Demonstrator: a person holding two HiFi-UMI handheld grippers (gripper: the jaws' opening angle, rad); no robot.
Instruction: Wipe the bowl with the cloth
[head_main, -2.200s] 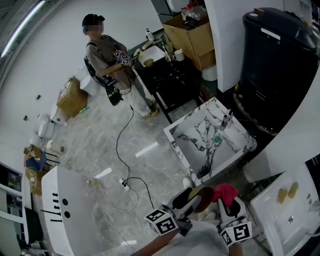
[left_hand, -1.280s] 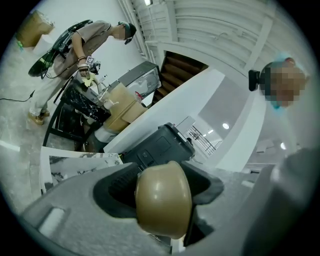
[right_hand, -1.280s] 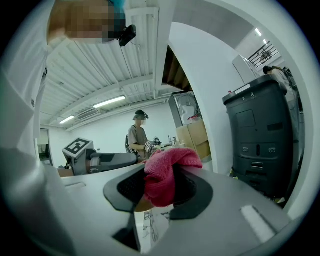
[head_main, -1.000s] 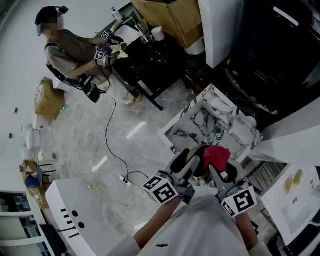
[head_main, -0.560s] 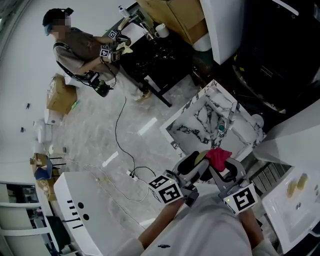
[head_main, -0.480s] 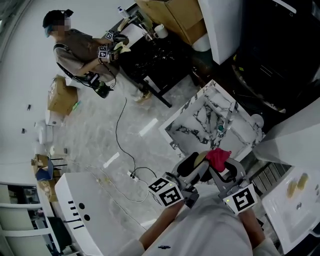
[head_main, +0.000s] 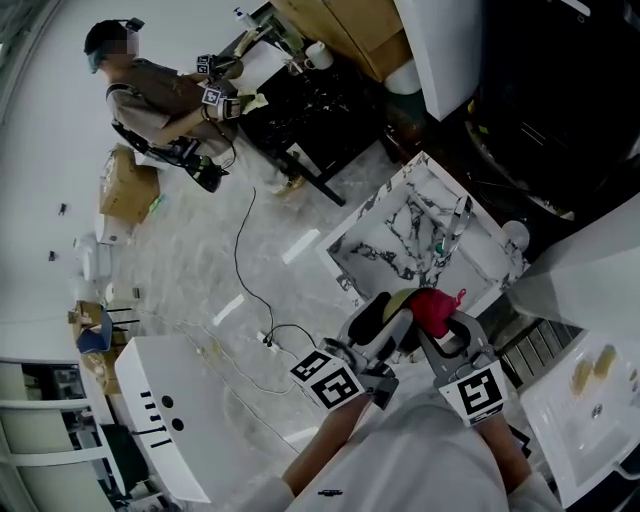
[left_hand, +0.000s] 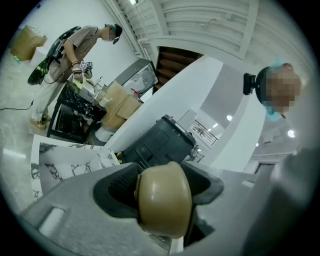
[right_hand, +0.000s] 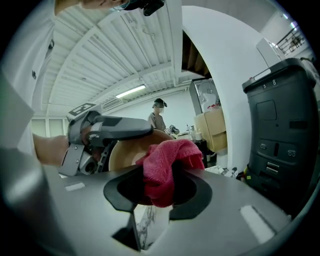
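My left gripper (head_main: 388, 318) is shut on the rim of a tan bowl (head_main: 400, 300), held up in the air and tipped on edge; in the left gripper view the bowl (left_hand: 164, 199) fills the space between the jaws. My right gripper (head_main: 440, 318) is shut on a red cloth (head_main: 434, 308), bunched against the bowl's right side. In the right gripper view the cloth (right_hand: 167, 165) sticks up from the jaws, the bowl's pale inside (right_hand: 131, 151) sits right behind it, and the left gripper (right_hand: 102, 130) reaches in from the left.
A marble-patterned slab (head_main: 420, 240) lies on the floor just ahead of the grippers. A black bin (right_hand: 285, 130) stands to the right. A white cabinet (head_main: 160, 400) is at the lower left. A person (head_main: 160, 95) works at a dark table (head_main: 310, 110) far off. A cable (head_main: 240, 290) trails across the floor.
The head view has shifted about. Both grippers stay together at the bottom; the red cloth has stayed pressed at the bowl's right edge, moving slightly upward against it. The far person's hands have moved.
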